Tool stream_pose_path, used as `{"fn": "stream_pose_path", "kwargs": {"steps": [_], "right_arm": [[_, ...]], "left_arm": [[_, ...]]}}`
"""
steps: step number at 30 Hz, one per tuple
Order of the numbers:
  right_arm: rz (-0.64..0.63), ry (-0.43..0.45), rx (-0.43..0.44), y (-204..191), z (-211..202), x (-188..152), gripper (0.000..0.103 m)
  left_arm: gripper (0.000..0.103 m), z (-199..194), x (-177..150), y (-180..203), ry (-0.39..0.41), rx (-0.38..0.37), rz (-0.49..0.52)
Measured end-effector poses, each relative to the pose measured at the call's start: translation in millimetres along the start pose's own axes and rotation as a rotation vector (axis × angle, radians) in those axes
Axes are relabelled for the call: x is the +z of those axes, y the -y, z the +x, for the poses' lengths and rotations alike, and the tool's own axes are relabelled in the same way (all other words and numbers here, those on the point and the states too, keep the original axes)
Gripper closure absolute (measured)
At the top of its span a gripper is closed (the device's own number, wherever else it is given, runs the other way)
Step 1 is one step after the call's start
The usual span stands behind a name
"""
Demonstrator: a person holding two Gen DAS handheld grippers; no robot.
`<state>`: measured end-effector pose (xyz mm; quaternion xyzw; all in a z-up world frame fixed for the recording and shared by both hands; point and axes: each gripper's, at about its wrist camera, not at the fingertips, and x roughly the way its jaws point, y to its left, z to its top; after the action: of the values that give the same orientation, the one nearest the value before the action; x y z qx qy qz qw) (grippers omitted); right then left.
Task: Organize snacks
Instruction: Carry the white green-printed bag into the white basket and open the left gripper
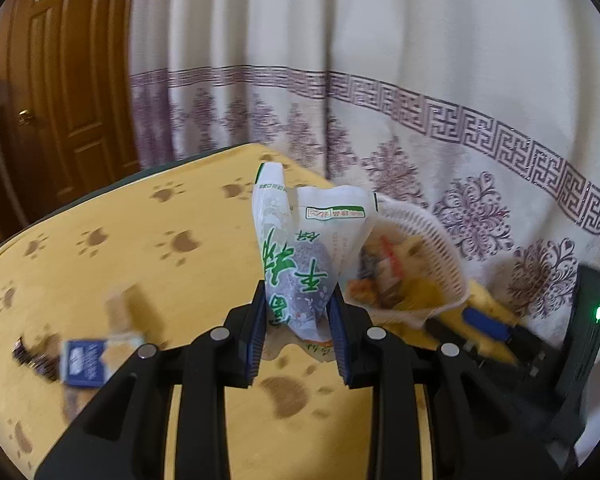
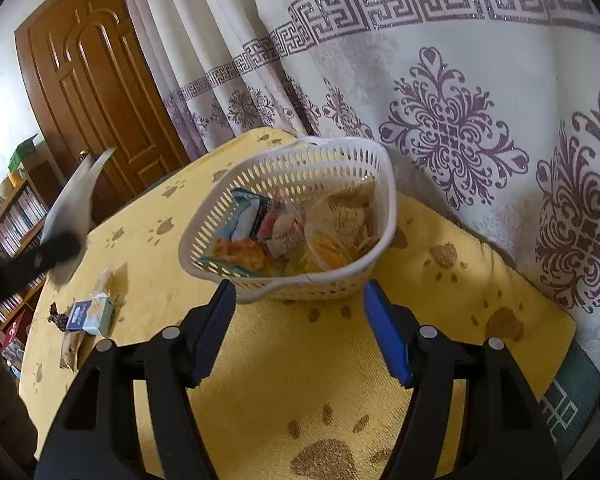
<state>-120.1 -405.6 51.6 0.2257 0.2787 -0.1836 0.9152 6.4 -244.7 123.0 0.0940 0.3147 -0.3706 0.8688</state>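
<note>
Through my left wrist camera I am seeing my left gripper [image 1: 298,312] pinching a white plastic snack packet with green lettering and a purple picture [image 1: 304,252], its blue pads pressing on the lower end so that the packet is standing up between them, lifted above the yellow cloth with brown paw prints [image 1: 140,248] that is covering the table. Just behind and to the right of the packet the white perforated plastic basket [image 1: 432,232] is showing only in part, blurred, with colourful wrappers inside. At the lower left a small blue box [image 1: 85,362] and a dark wrapped sweet [image 1: 30,354] are lying on the cloth, also blurred. Through my right wrist camera I am looking straight into that basket [image 2: 260,176], which is sitting on the cloth near the cream curtain with purple ornaments [image 2: 460,120]; here its contents are reading clearly: a light blue snack bag [image 2: 246,216], an orange-brown snack pack [image 2: 244,256] and a clear plastic cup [image 2: 328,248]. My right gripper [image 2: 300,316] is standing spread just in front of the basket's near rim, holding nothing. At the left edge this view is catching the lifted white packet [image 2: 74,200] from the side, a blurred pale shape in the dark jaws of the other tool, above the blue box [image 2: 86,314].
</note>
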Motion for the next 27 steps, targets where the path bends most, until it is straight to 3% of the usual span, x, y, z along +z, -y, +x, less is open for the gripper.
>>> {"fn": "stream_pose_path", "kwargs": {"steps": [11,21,22,23,25,27], "right_arm": [[-0.009,-0.025,0.012,8,5,-1,0.028],[-0.015,-0.028,0.01,9,5,-1,0.025],[-0.013,-0.028,0.01,9,5,-2,0.025],[-0.012,-0.029,0.01,9,5,-2,0.025],[-0.012,-0.029,0.008,9,5,-2,0.025],[-0.011,-0.031,0.006,9,6,-2,0.025]], "left_arm": [[0.074,62,30,43,-0.05,-0.095,0.043],[0.072,86,40,68,-0.073,-0.158,0.083],[0.065,85,41,68,-0.068,-0.161,0.082],[0.049,83,41,68,-0.057,-0.165,0.079],[0.029,77,42,66,-0.021,-0.156,0.072],[0.027,73,42,64,-0.004,-0.146,0.076]]}}
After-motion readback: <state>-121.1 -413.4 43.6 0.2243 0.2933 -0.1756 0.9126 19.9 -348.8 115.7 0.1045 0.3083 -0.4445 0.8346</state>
